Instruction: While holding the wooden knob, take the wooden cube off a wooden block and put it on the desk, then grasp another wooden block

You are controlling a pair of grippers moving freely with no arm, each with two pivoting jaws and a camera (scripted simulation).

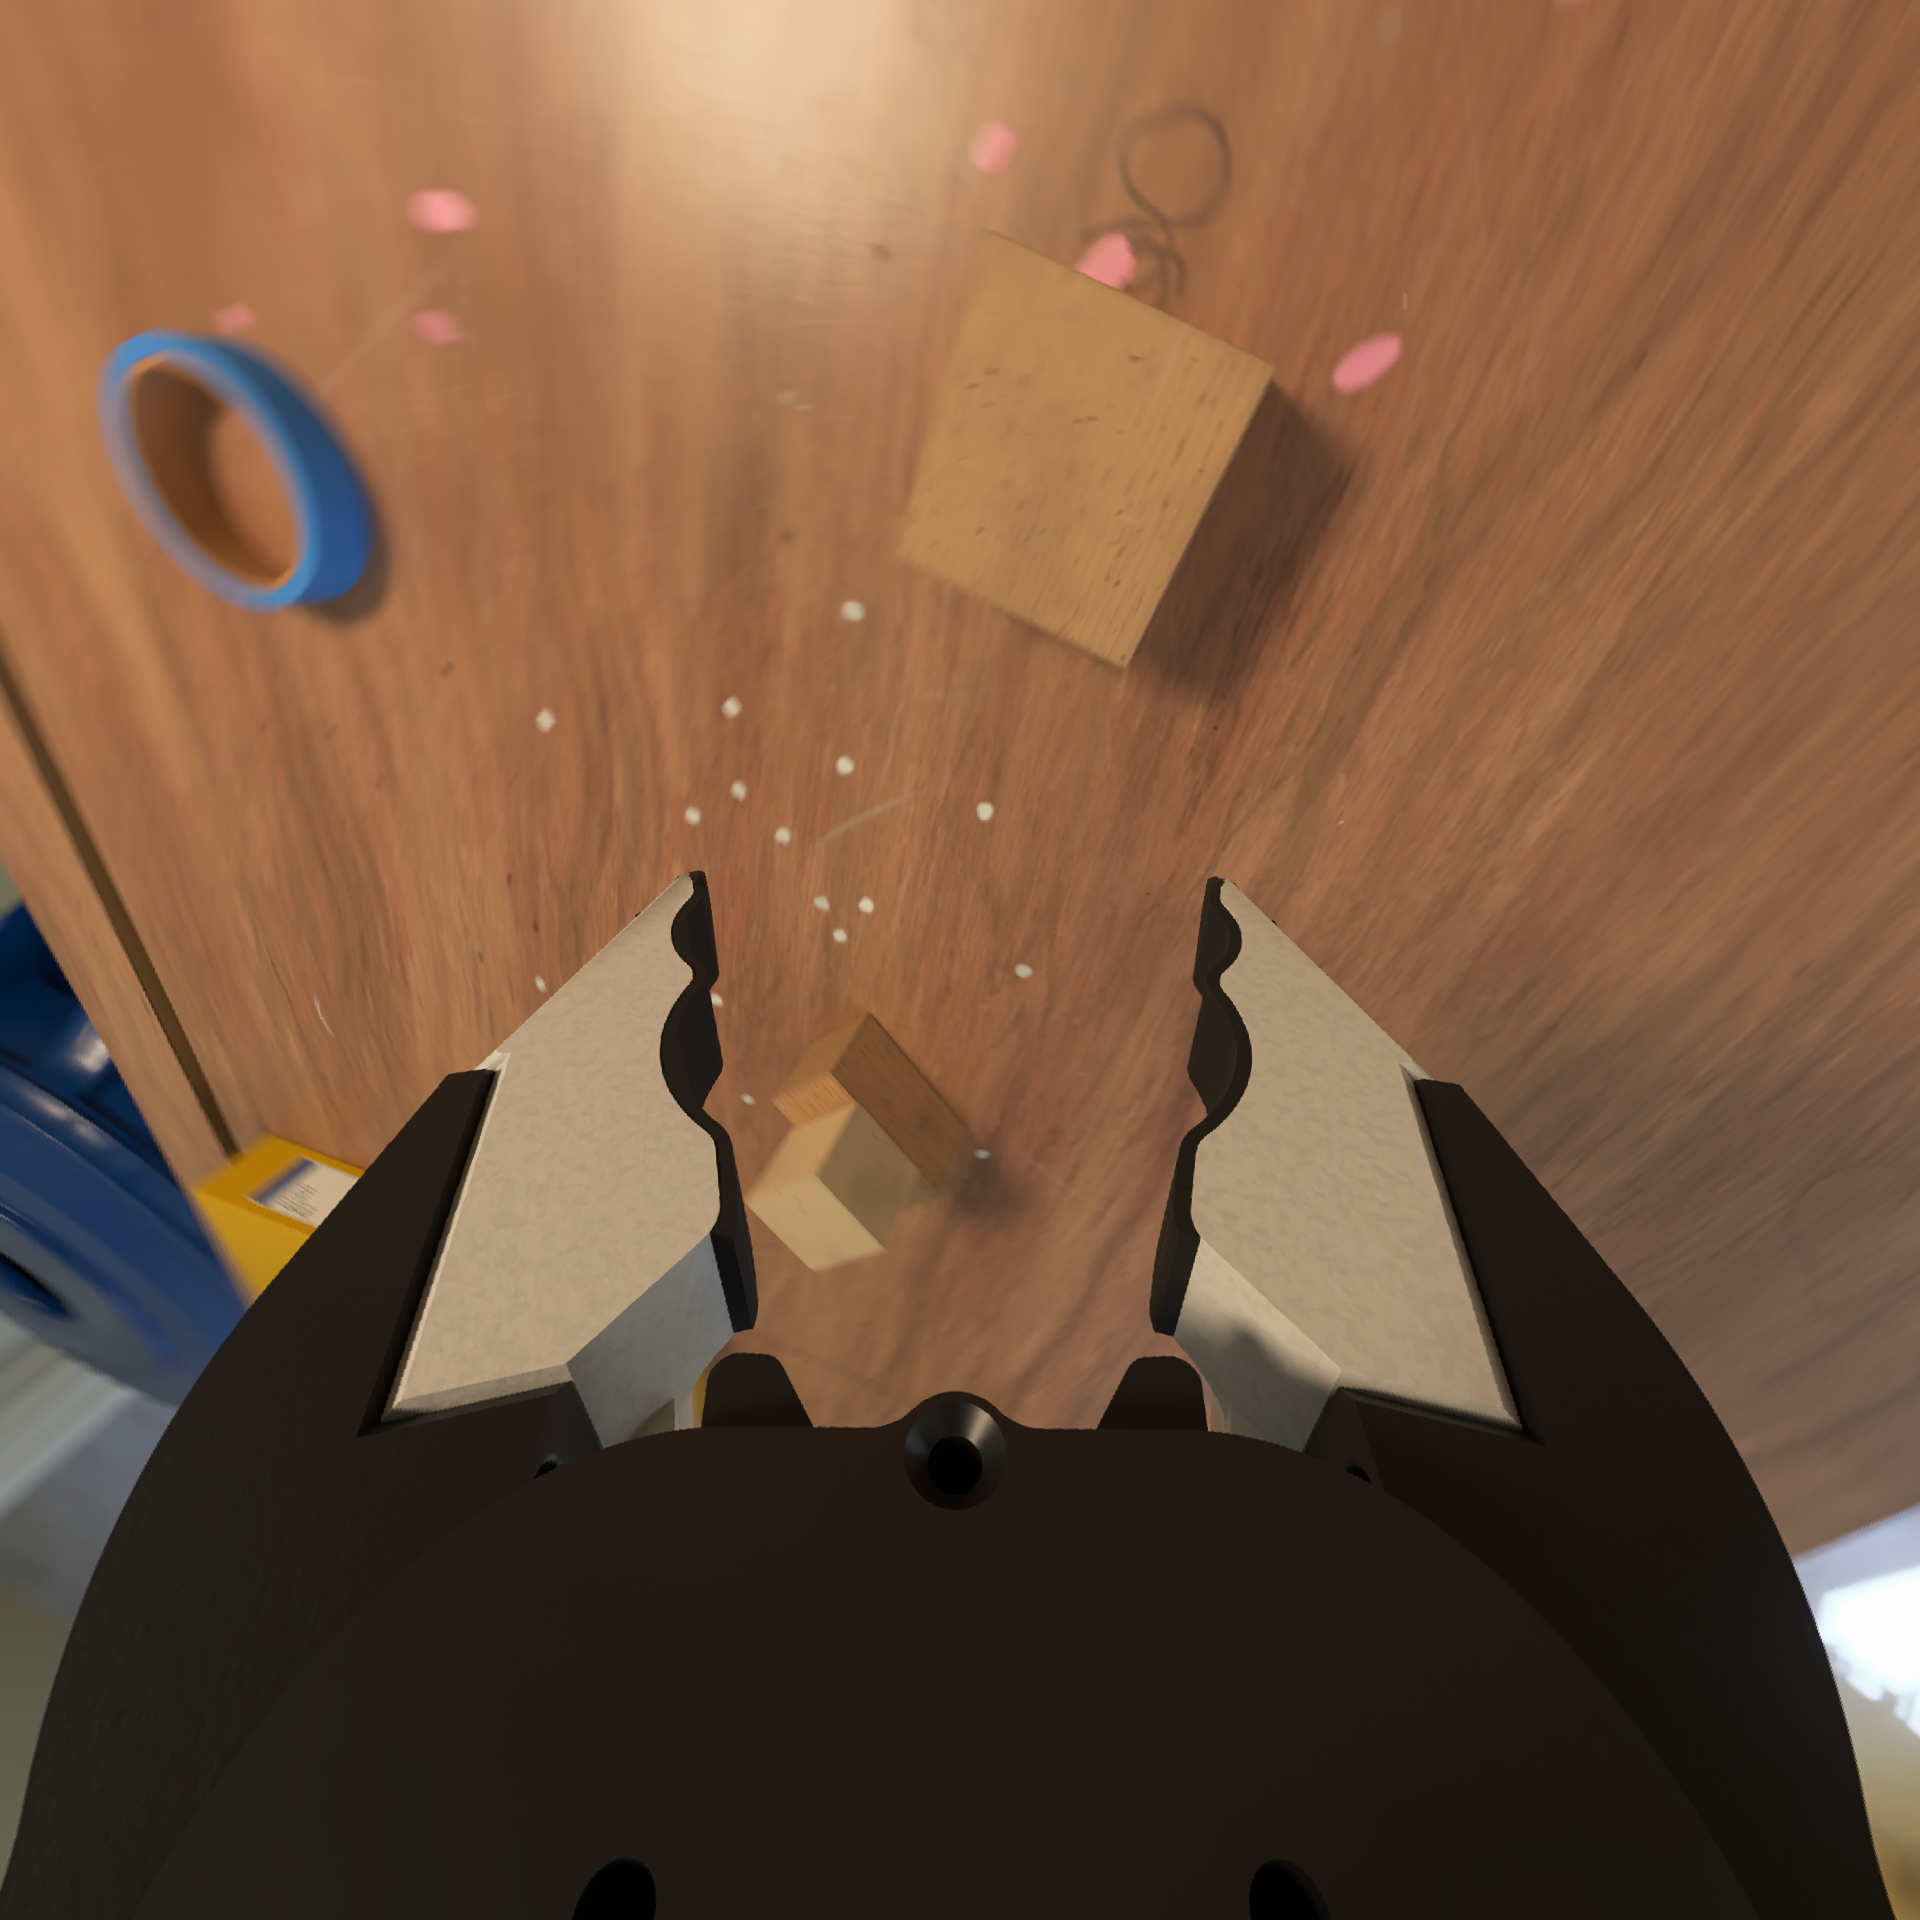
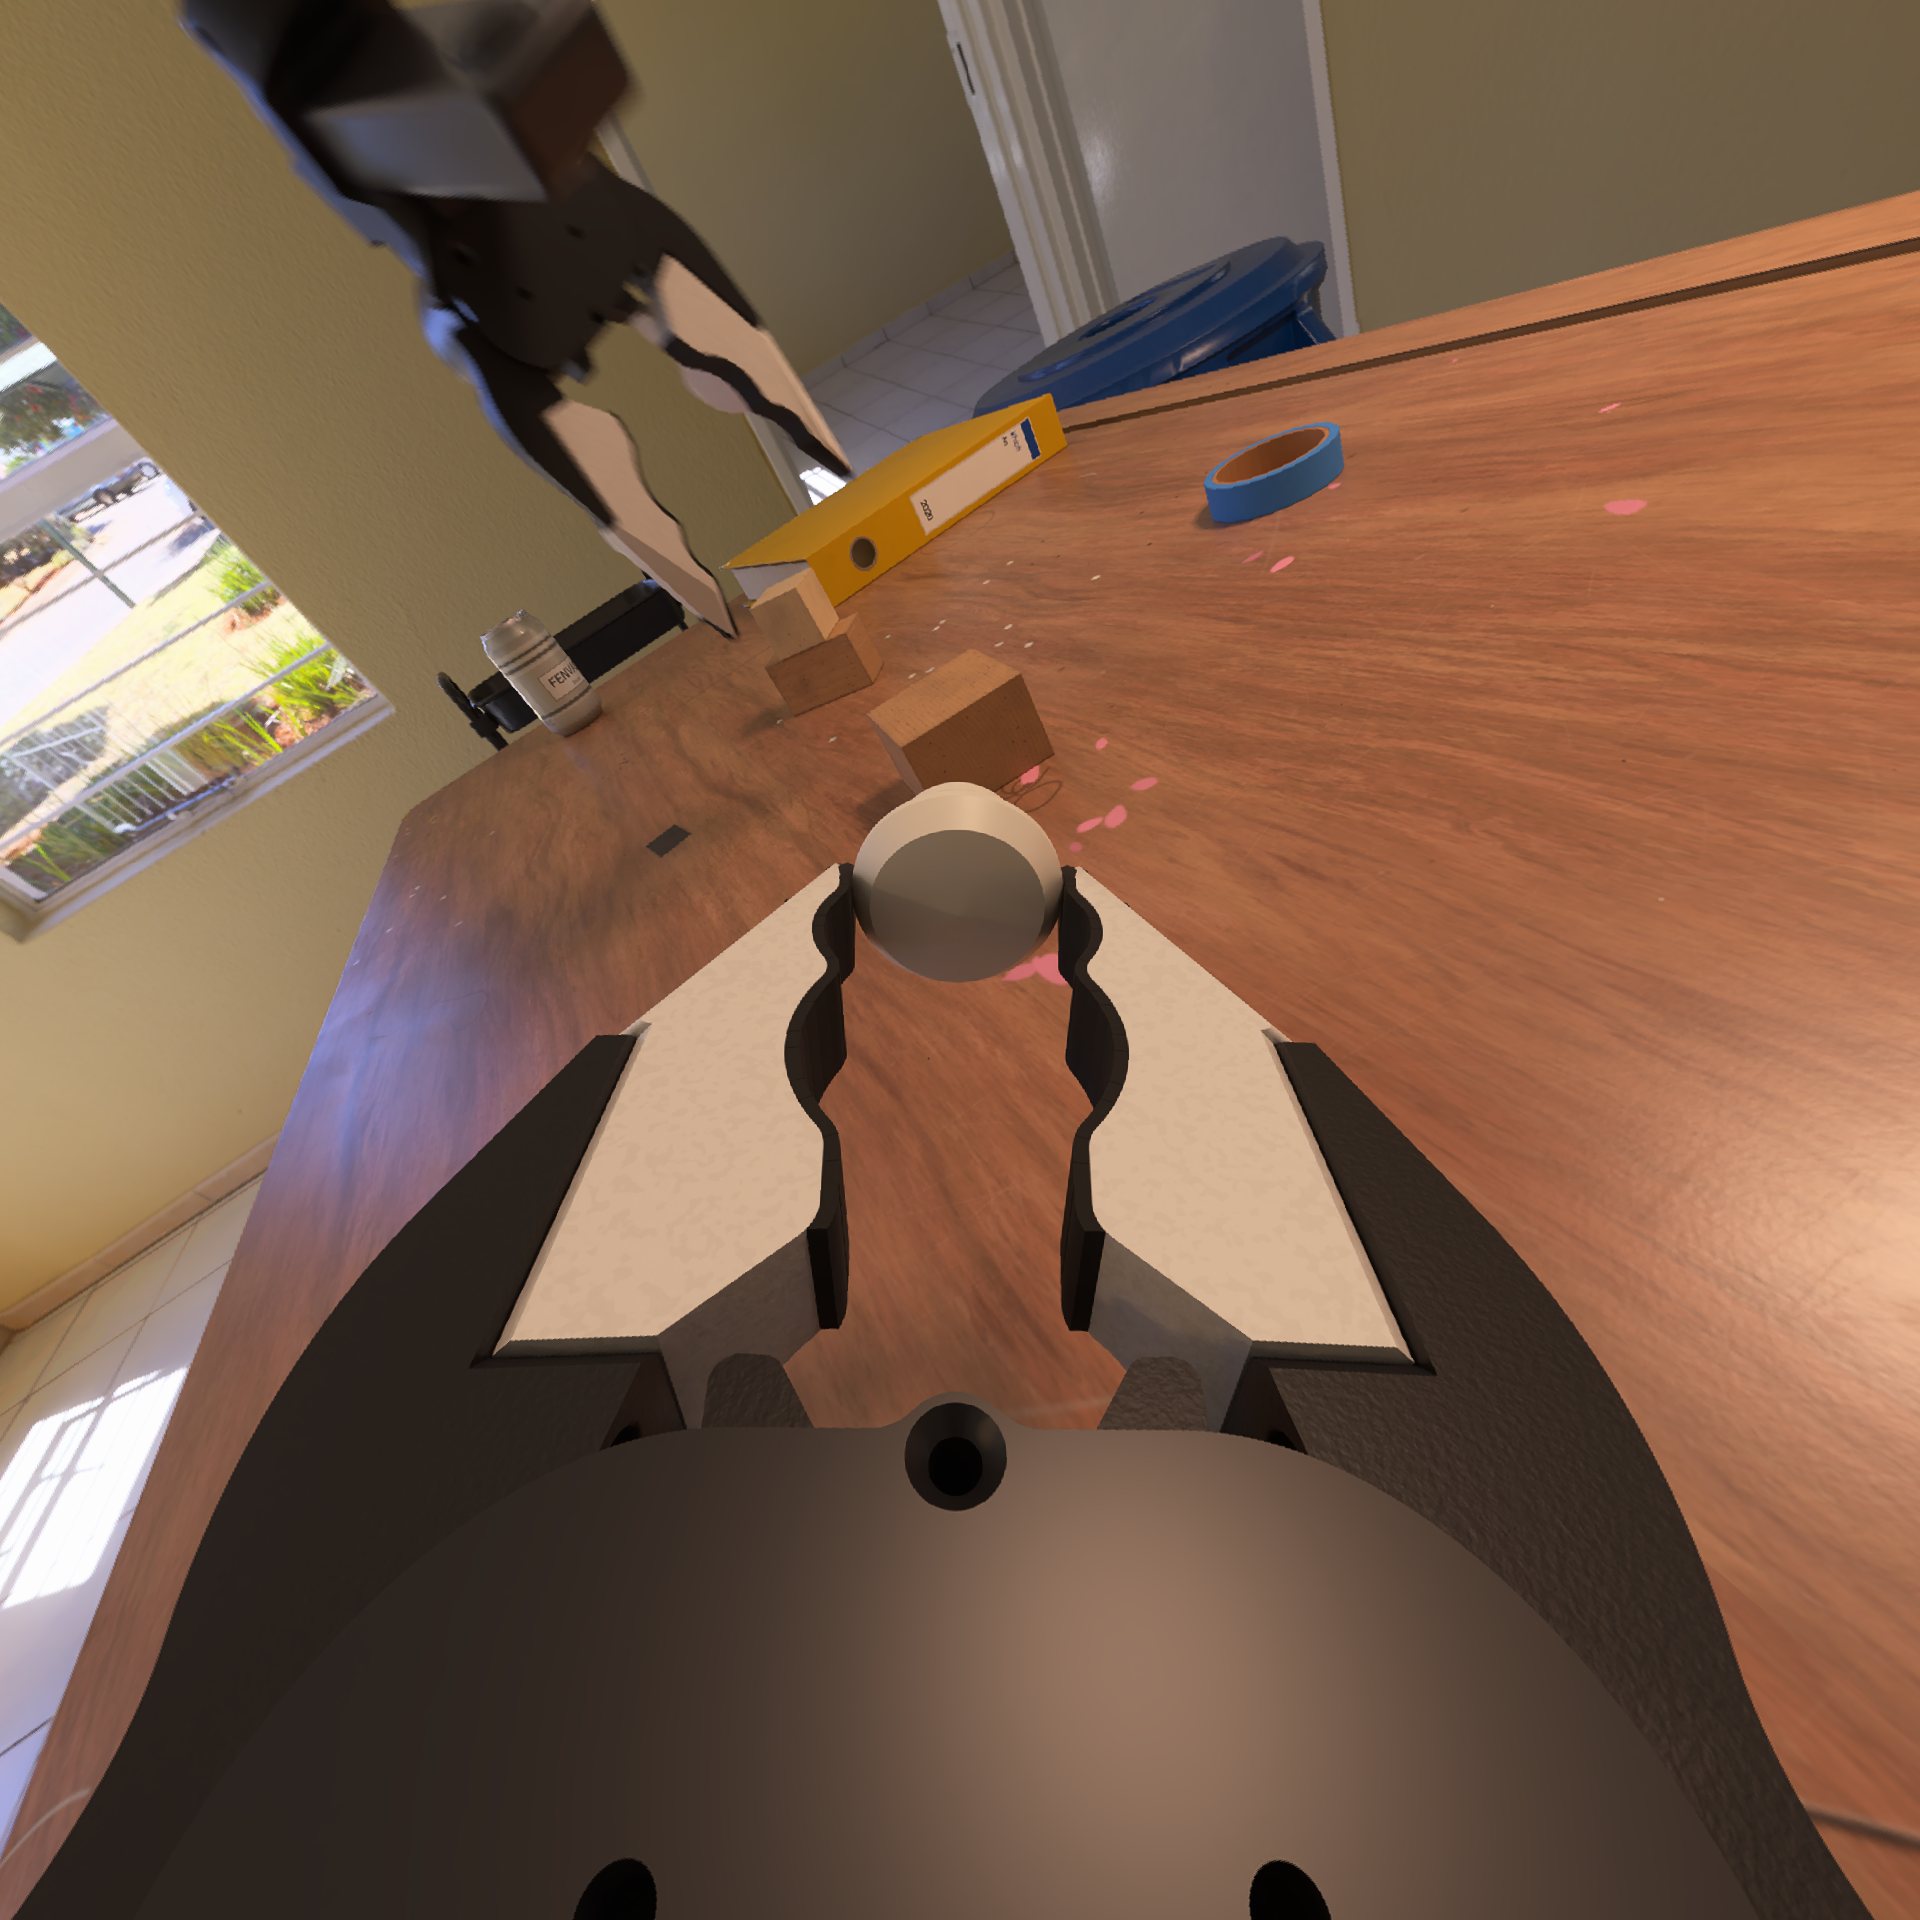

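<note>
My right gripper [image 2: 957, 885] is shut on the pale round wooden knob [image 2: 954, 914] and holds it just above the desk. A small pale wooden cube [image 1: 826, 1195] rests on a darker wooden block [image 1: 906, 1099]. The stack lies below and between my left gripper's [image 1: 956, 885] fingers. That gripper is open and empty, above the stack and not touching it. In the right wrist view the left gripper [image 2: 784, 545] hangs with its lower fingertip beside the cube [image 2: 792, 613] on its block [image 2: 826, 670]. A larger wooden block [image 1: 1081, 447] lies apart, also shown in the right wrist view [image 2: 961, 722].
A blue tape roll [image 1: 239, 468] [image 2: 1273, 473] lies farther off on the wooden desk [image 2: 1455, 935]. A yellow binder [image 2: 904, 499] lies by the desk edge behind the stack. A grey can [image 2: 540, 665] stands near the corner. A blue bin [image 2: 1174, 322] stands beyond the desk.
</note>
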